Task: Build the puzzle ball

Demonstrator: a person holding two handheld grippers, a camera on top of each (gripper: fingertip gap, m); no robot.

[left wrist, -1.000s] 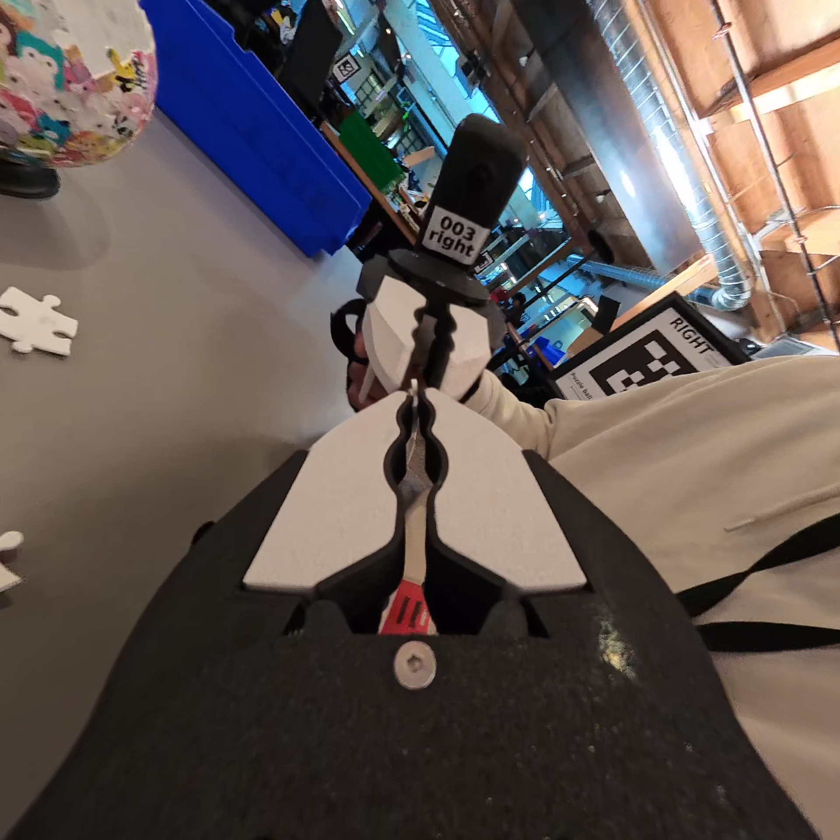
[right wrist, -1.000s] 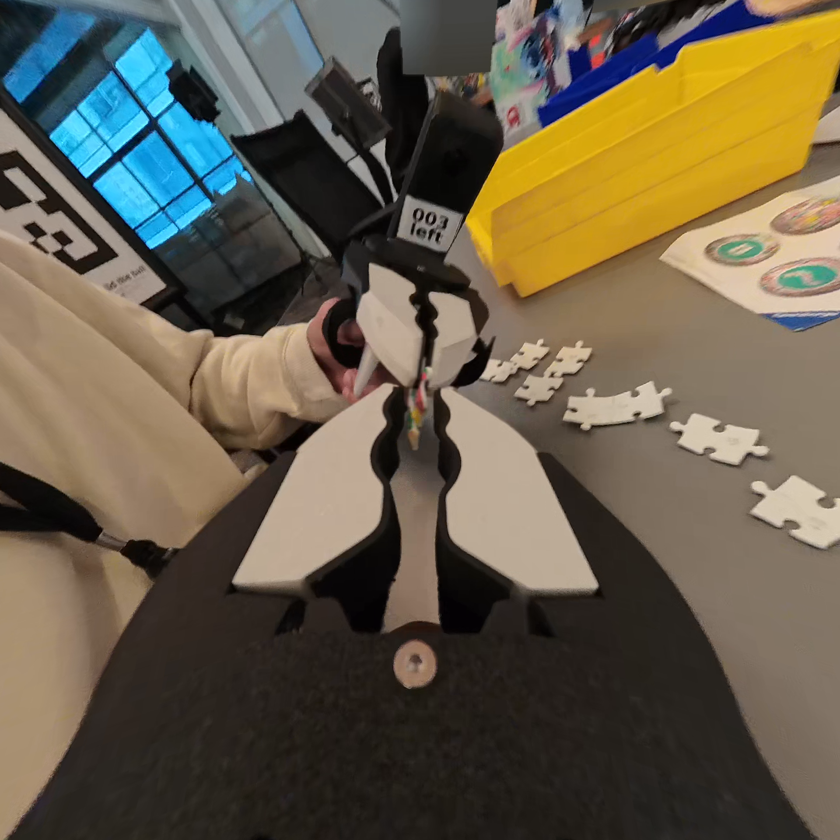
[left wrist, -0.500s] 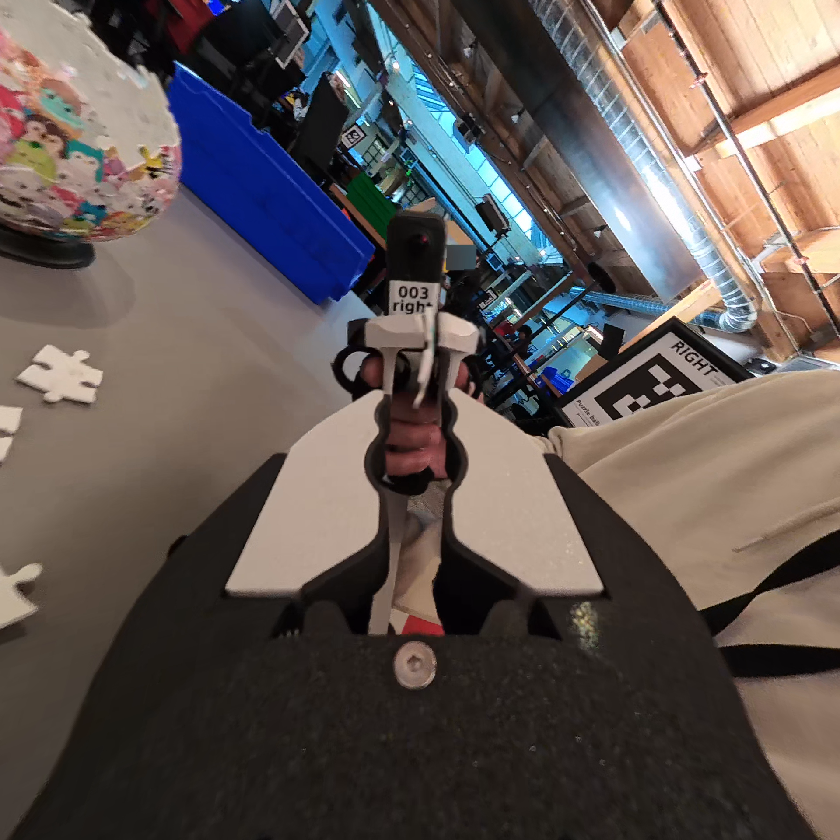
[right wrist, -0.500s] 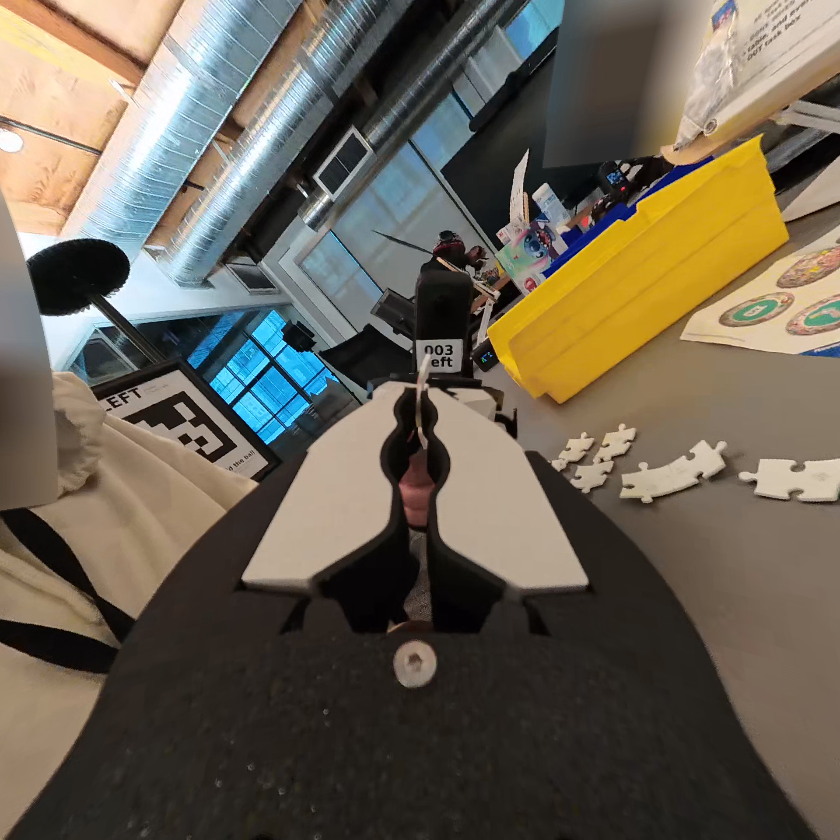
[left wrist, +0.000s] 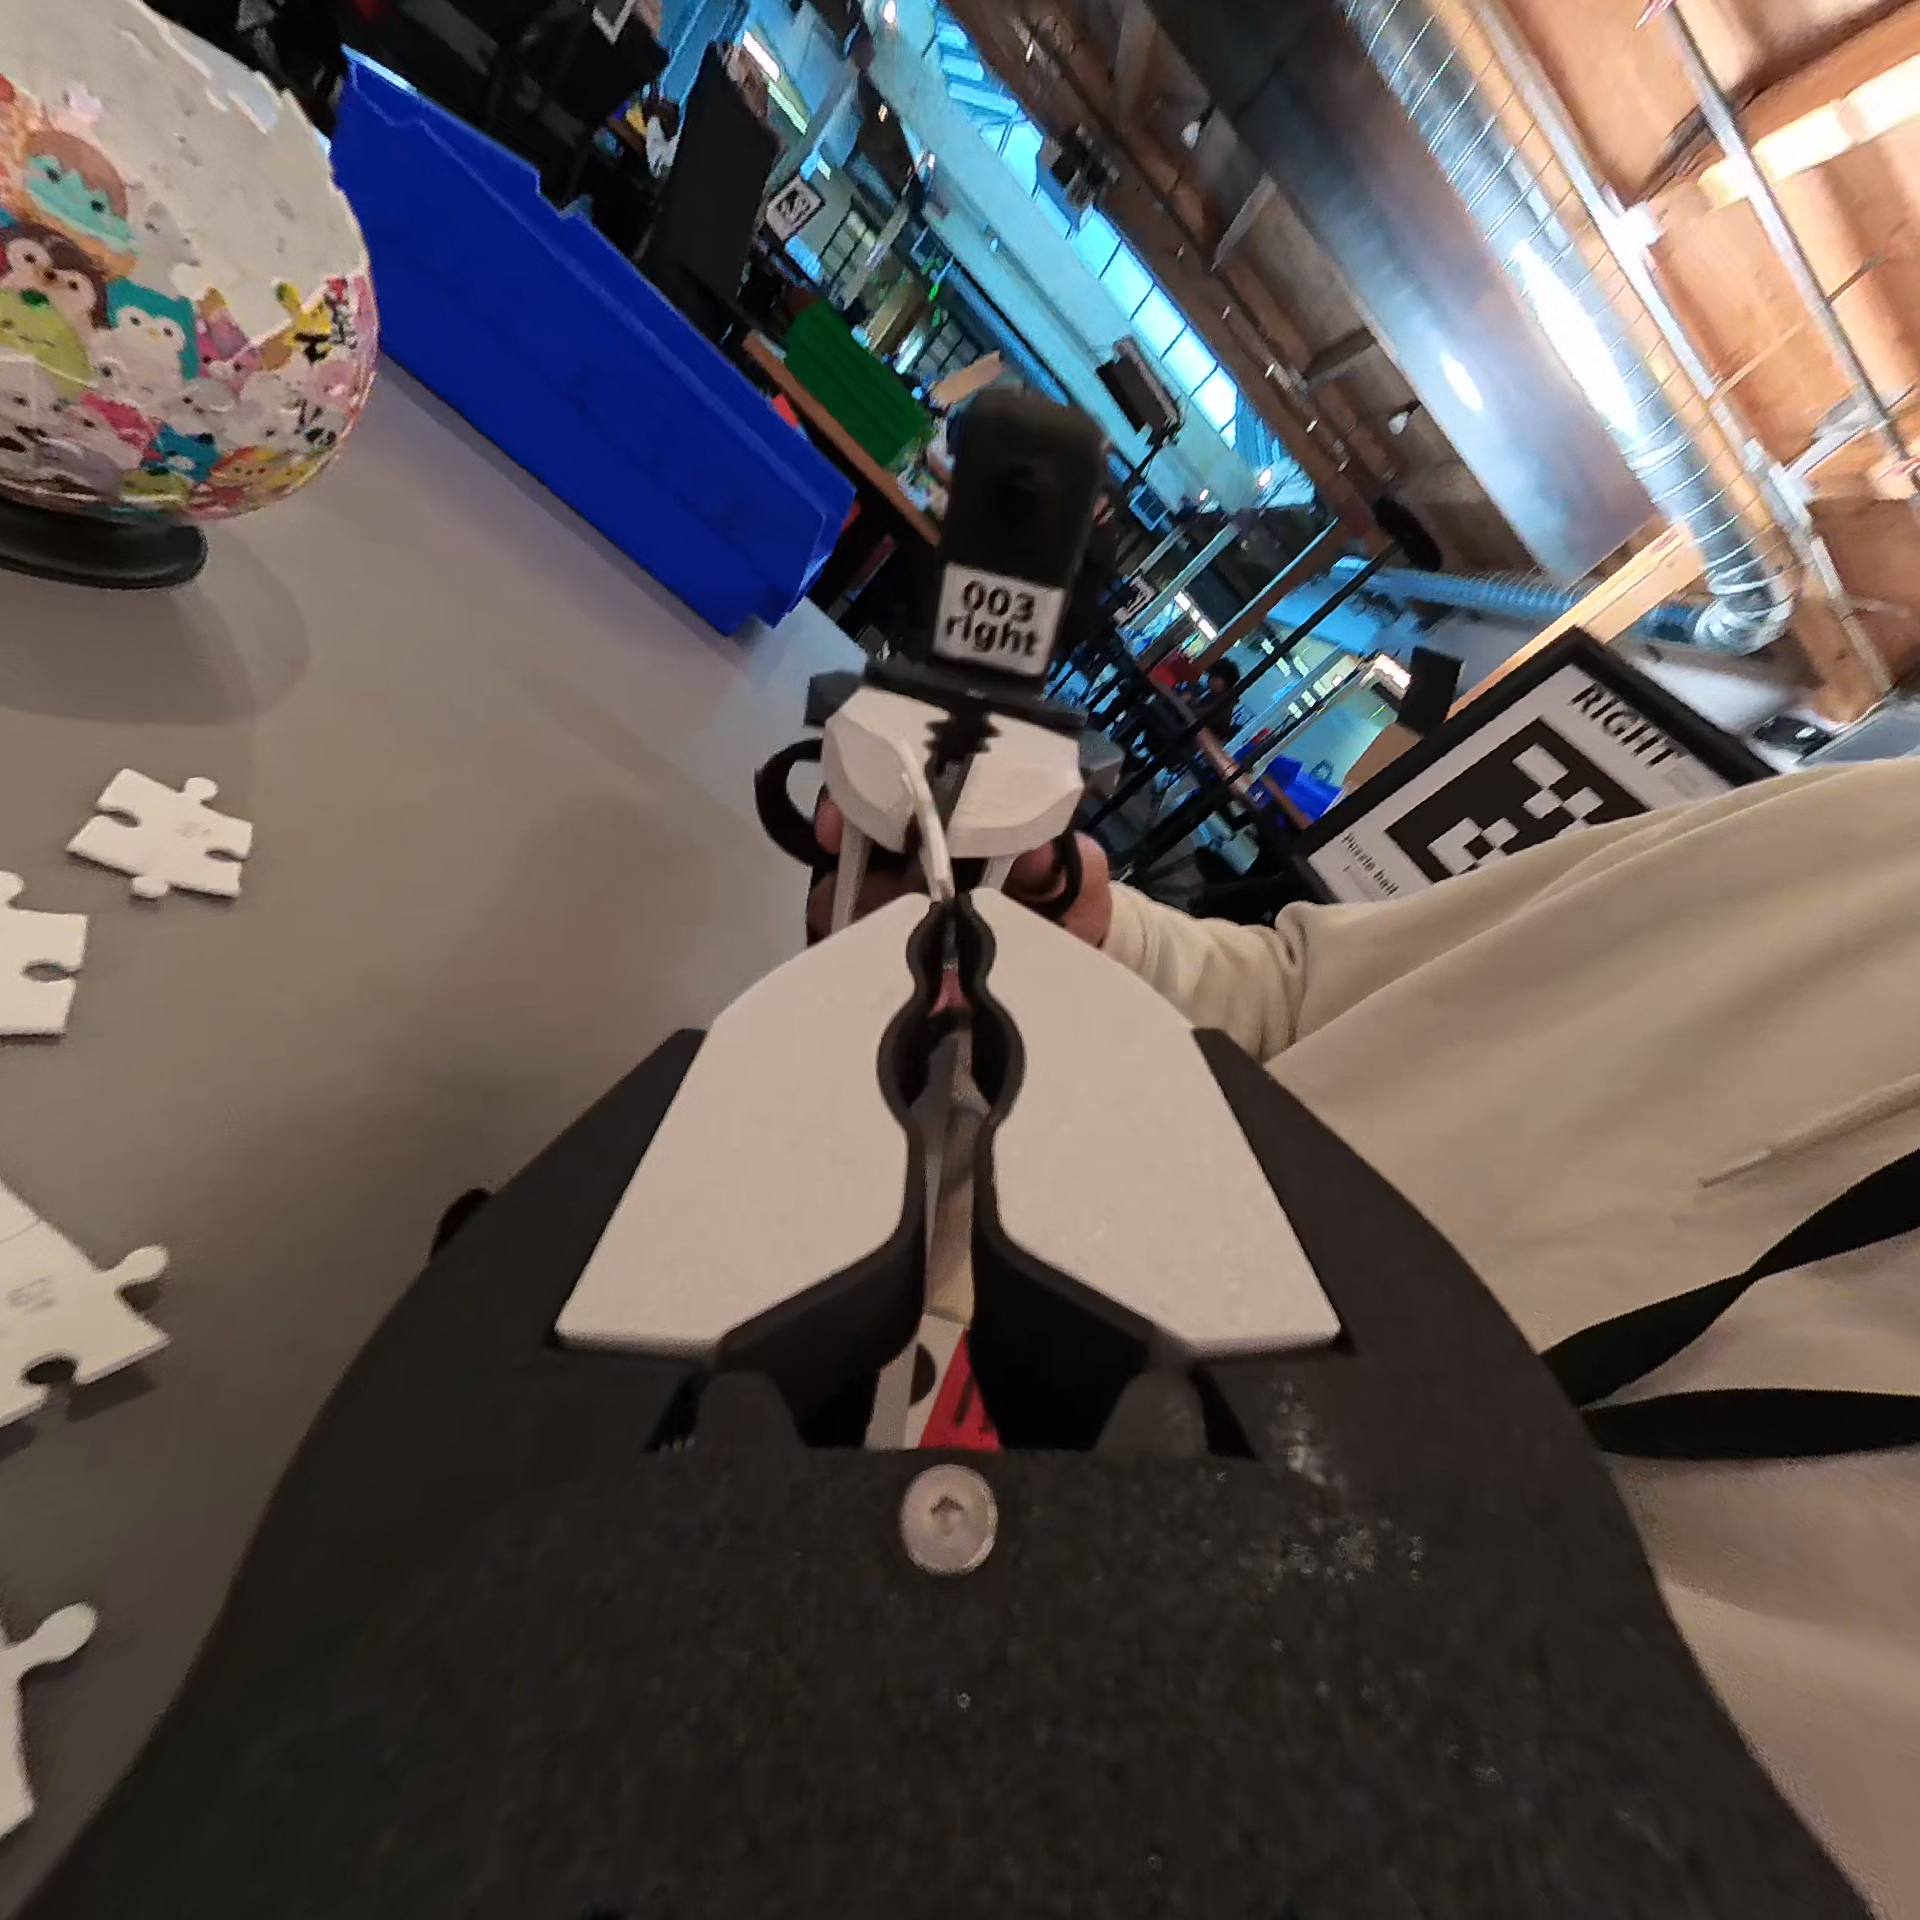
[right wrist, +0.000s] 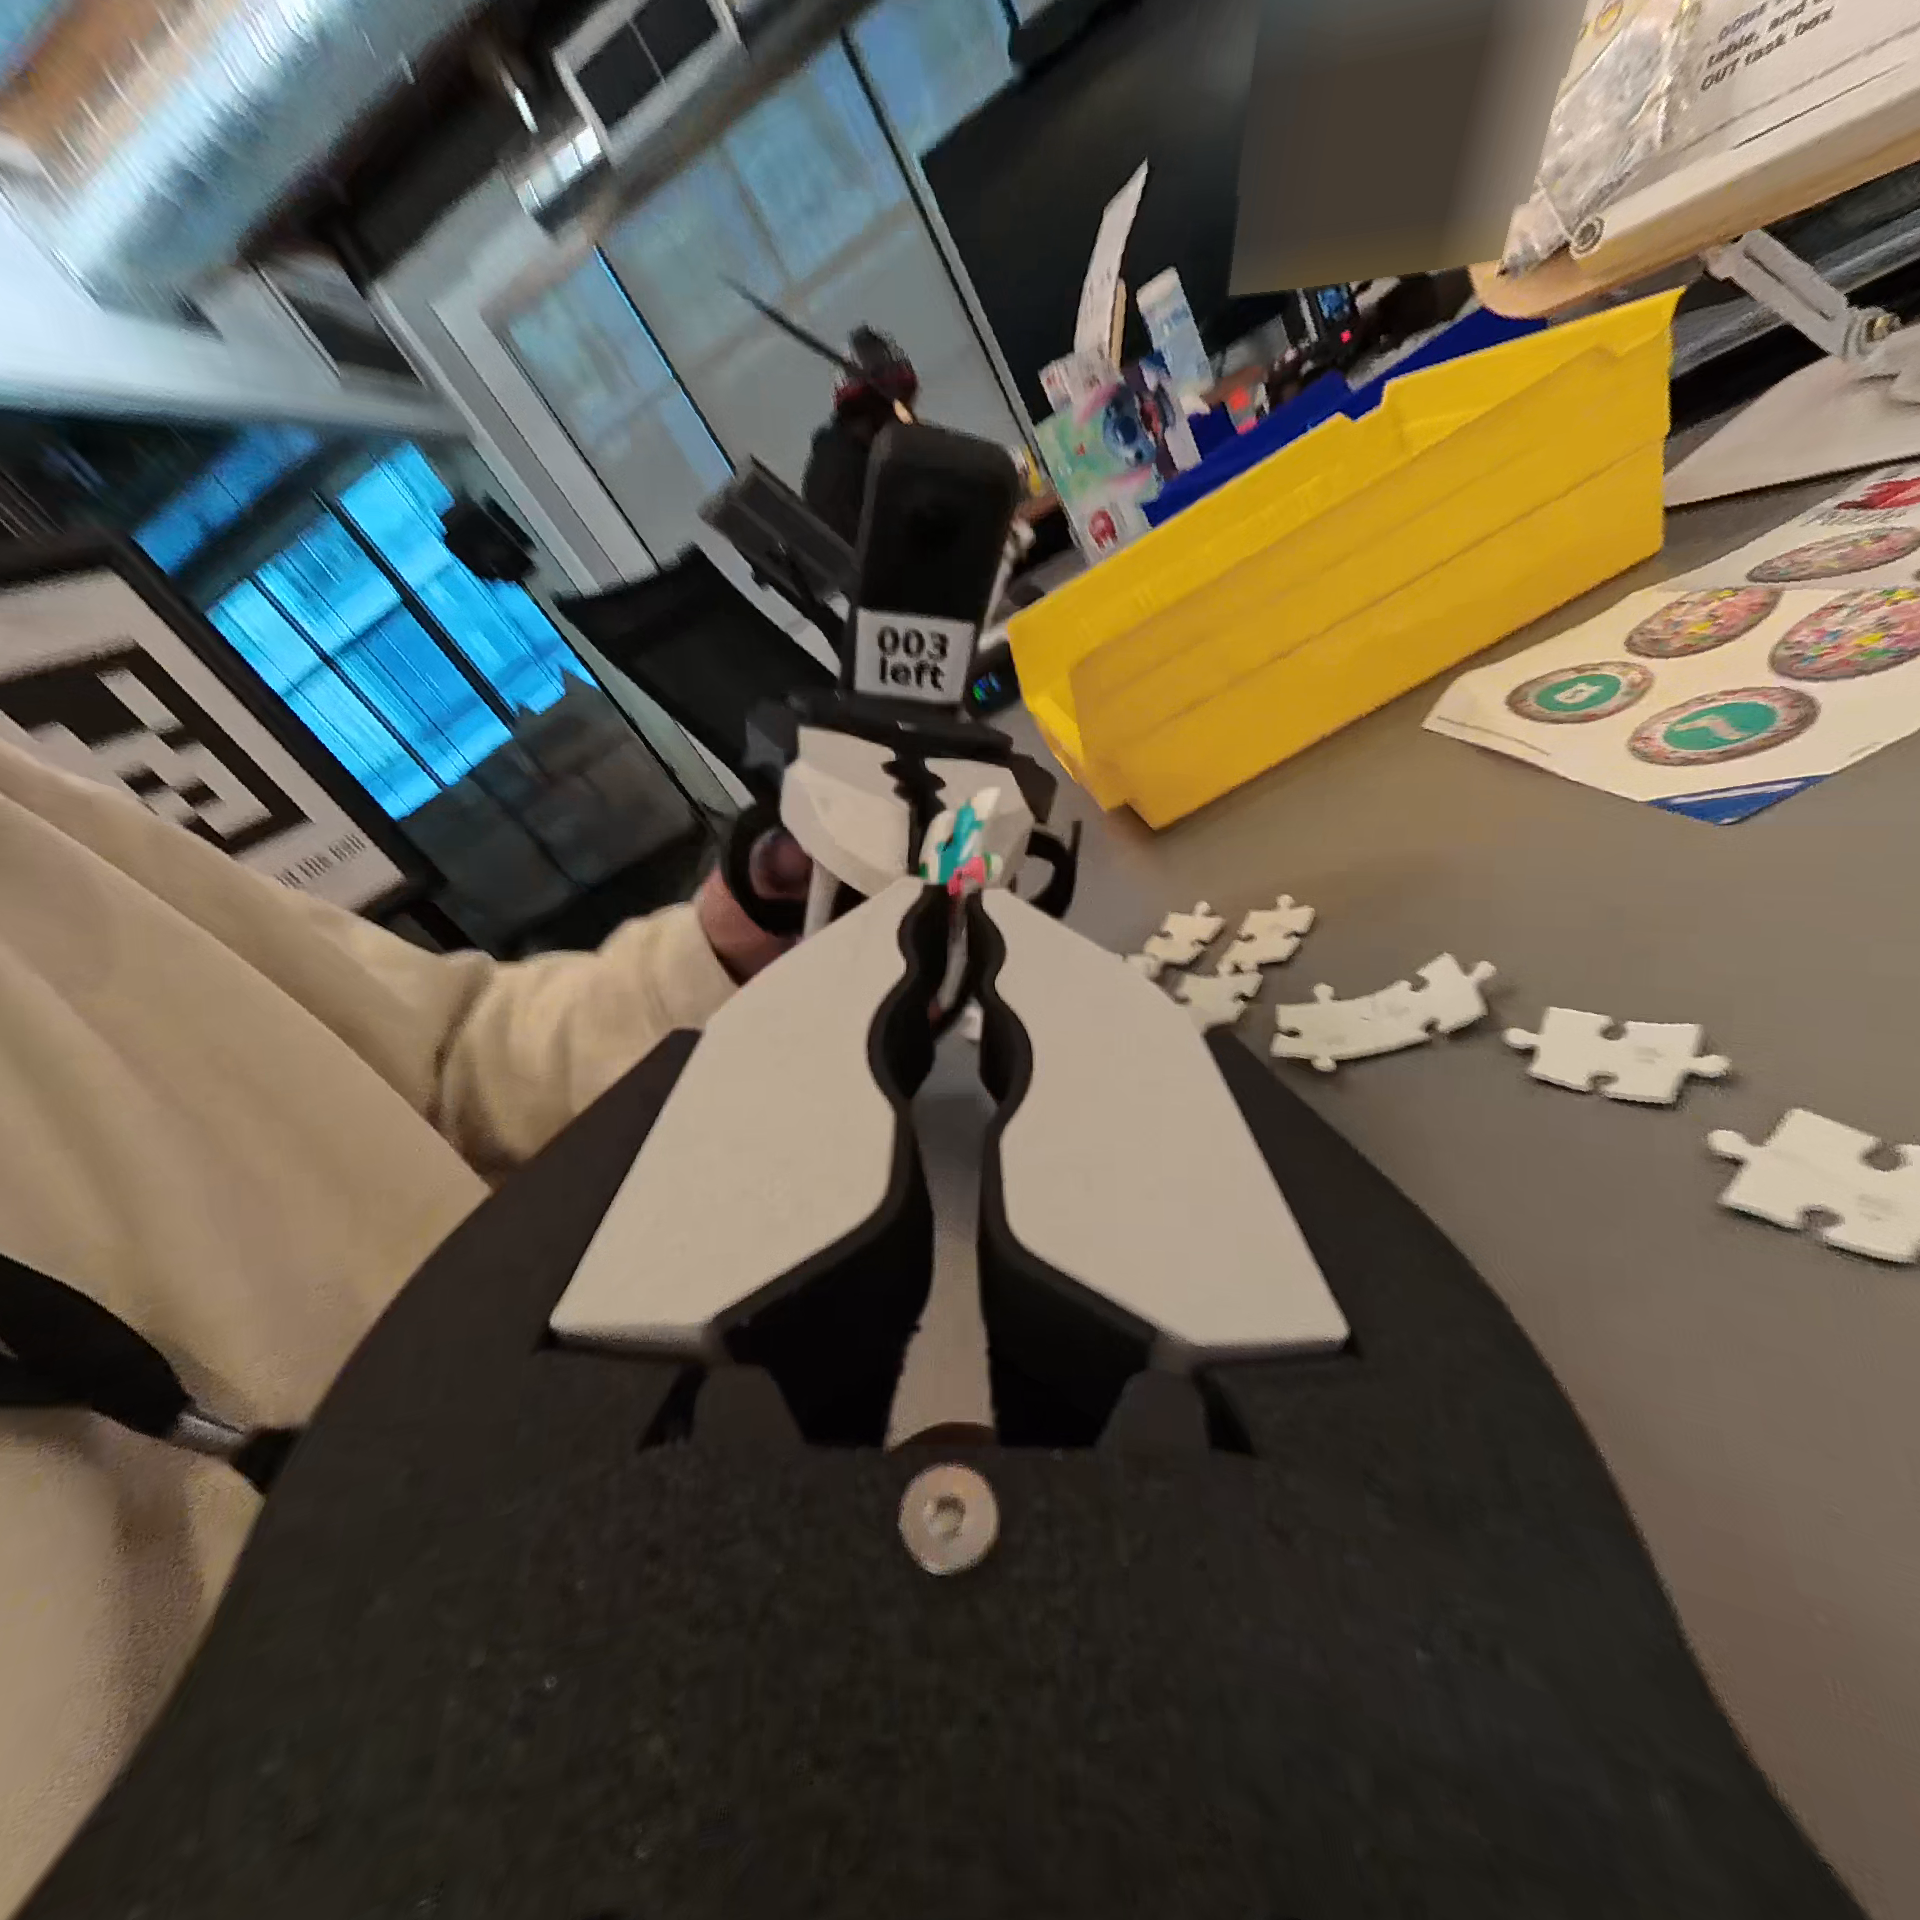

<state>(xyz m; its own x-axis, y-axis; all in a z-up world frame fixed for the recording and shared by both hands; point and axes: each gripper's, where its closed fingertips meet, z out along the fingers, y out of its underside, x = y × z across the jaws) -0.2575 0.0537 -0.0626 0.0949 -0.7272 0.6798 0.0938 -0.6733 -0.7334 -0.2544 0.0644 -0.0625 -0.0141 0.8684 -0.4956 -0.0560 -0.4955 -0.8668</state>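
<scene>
Joining or handing over a puzzle piece (right wrist: 961,844) in mid-air, judging by the pose. Hard to tell whether one piece or two.

Left gripper (left wrist: 951,914): fingers pressed nearly together, clamped on the thin edge of the puzzle piece, printed face showing in the right wrist view. Right gripper (right wrist: 951,920): likewise closed, nipping a white curved edge at its very tip. Tip to tip, facing each other, touching or almost so.

To do this well: line up tab and notch squarely before pressing; push along the plane of the piece, not across it, since thin curved card probably buckles easily. Hold one side firm and steady while easing the other in. Loosen only one grip, and only once the other holds securely. Risk: a slip sending the piece down onto the table (left wrist: 468,727).

Puzzle ball (left wrist: 156,312): part built, on its dark stand, well apart from both grippers. Puzzle piece raised above the table, far from the ball's open top. Loose pieces (left wrist: 161,831) lying white side up on the table between the ball and the grippers.
</scene>
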